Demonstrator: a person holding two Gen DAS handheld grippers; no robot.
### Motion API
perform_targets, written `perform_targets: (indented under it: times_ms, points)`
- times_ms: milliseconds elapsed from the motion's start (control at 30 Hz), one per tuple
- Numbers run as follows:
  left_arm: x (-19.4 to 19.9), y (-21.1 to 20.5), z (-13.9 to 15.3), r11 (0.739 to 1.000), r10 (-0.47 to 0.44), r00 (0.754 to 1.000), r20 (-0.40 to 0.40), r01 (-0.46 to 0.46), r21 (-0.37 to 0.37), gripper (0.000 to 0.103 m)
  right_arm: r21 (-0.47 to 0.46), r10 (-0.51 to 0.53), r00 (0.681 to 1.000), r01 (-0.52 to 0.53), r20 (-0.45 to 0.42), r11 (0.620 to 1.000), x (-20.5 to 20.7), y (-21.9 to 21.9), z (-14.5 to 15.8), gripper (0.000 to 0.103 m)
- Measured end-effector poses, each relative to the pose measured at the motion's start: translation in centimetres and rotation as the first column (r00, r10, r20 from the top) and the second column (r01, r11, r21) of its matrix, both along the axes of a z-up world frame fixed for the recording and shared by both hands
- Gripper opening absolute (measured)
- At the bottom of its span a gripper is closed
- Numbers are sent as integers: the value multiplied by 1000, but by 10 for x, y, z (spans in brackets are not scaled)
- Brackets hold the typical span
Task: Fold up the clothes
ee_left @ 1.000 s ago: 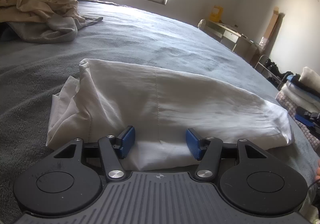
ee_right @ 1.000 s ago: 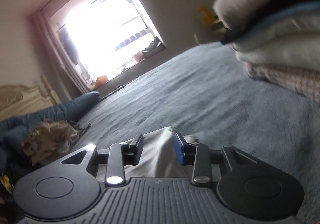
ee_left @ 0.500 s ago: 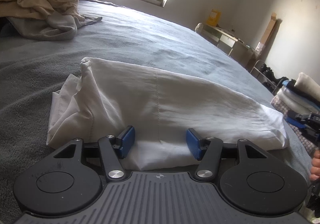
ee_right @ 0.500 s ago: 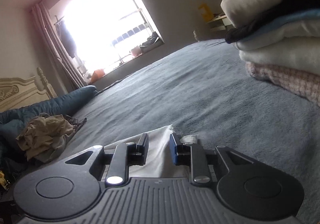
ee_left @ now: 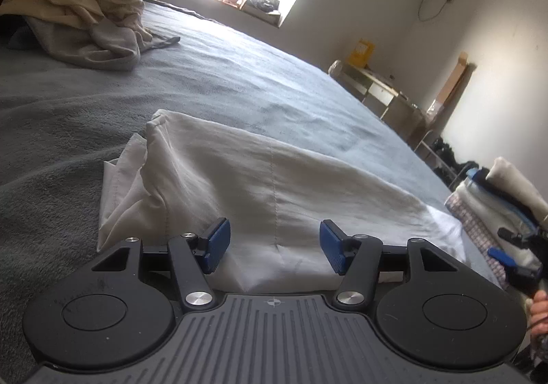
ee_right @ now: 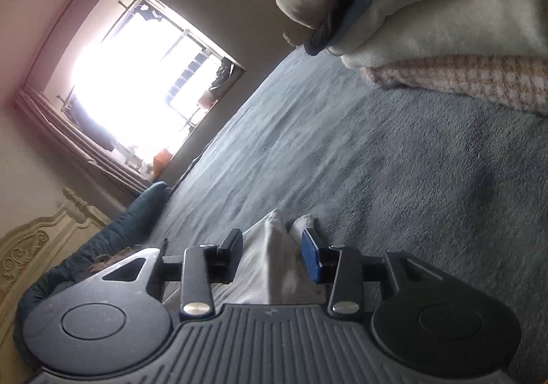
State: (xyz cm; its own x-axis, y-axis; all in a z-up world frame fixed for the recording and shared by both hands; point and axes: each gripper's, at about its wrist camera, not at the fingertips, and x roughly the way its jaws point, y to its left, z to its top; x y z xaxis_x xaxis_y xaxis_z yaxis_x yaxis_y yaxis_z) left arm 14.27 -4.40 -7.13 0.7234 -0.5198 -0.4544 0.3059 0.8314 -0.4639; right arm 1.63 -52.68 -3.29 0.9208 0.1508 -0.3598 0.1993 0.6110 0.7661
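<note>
Between both open jaws — white garment [ee_left: 274, 185], unclamped

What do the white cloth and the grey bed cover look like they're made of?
White cloth: thin woven fabric, likely cotton, matte; it shows fine creases and a stitched seam. Grey bed cover: looks like fleece or plush, matte, with a fuzzy nap and soft ripples.

A cloth [ee_left: 274, 185] lies on the bed [ee_left: 239, 86] before both grippers. A clothes heap [ee_left: 72, 4] lies behind, left; a folded stack [ee_right: 445, 24] sits right.
</note>
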Motion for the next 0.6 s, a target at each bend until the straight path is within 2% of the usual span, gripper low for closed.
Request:
perform_targets:
  times_ms: [100,167,267,367,467,600]
  points:
    - [-7,4,3,1000,-2,1000,20,2,-6,59,107,41,999,-37,-32,994,-5,10,-9,49]
    - [-10,7,5,1000,-5,1000,29,5,-12,60,153,53,996,-41,-73,987,-5,19,-19,57]
    - [-13,12,6,1000,-1,999,35,1,-26,60,218,73,988,-42,-135,975,-5,31,-35,58]
    - [-14,18,6,999,7,999,36,-5,-39,60,223,91,980,-51,-174,973,0,48,-42,61]
    - [-16,22,5,999,13,999,34,-11,-44,60,177,77,973,-39,-218,984,12,58,-41,64]
    - [-18,27,3,998,18,999,32,-16,-58,60,165,45,973,-8,-225,986,27,62,-40,69]
